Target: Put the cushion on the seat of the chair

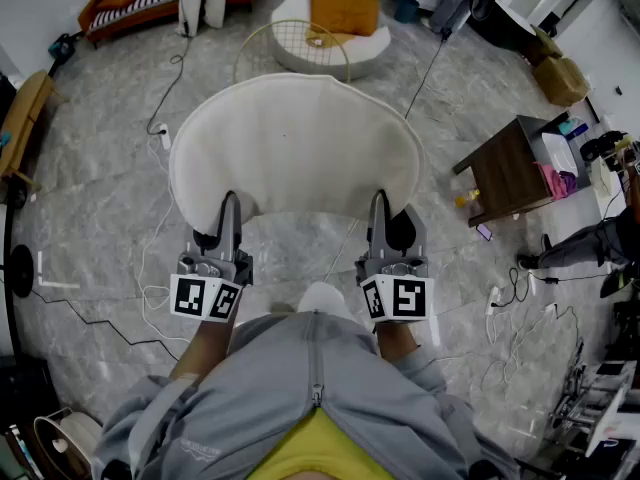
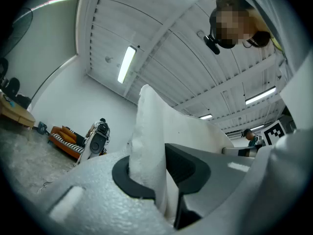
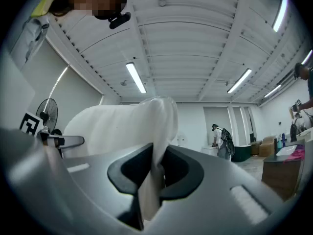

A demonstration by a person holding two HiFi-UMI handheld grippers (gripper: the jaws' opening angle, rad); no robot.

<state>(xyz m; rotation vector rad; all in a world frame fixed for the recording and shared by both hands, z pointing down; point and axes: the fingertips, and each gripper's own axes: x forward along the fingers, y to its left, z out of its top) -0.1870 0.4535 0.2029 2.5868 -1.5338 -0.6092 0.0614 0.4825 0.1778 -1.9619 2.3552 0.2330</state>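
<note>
Cushion: the white, half-round cushion point(image 1: 295, 148) is held up at the middle of the head view, above the grey marble floor point(image 1: 100, 168). Both grippers pinch its near edge.
Left hand-held gripper: the left hand-held gripper point(image 1: 230, 208) is at 7 o'clock of the cushion. Its jaws are narrow and clamped on the rim. In its own view, the left hand-held gripper point(image 2: 161, 175) has a fold of the cushion point(image 2: 151, 131) squeezed between the dark pads.
Right hand-held gripper: the right hand-held gripper point(image 1: 380, 206) is at 5 o'clock of the cushion, also narrow. In its own view, the right hand-held gripper point(image 3: 154, 173) grips a thin fold of the cushion point(image 3: 122, 126).
Chair: the round white chair point(image 1: 300, 53), with a wire back, is at 12 o'clock, well apart from the cushion. An orange pillow point(image 1: 343, 13) lies on its seat.
Surroundings: a brown tabletop point(image 1: 505, 173) is at 3 o'clock and an orange sofa point(image 1: 130, 3) at 11 o'clock.
</note>
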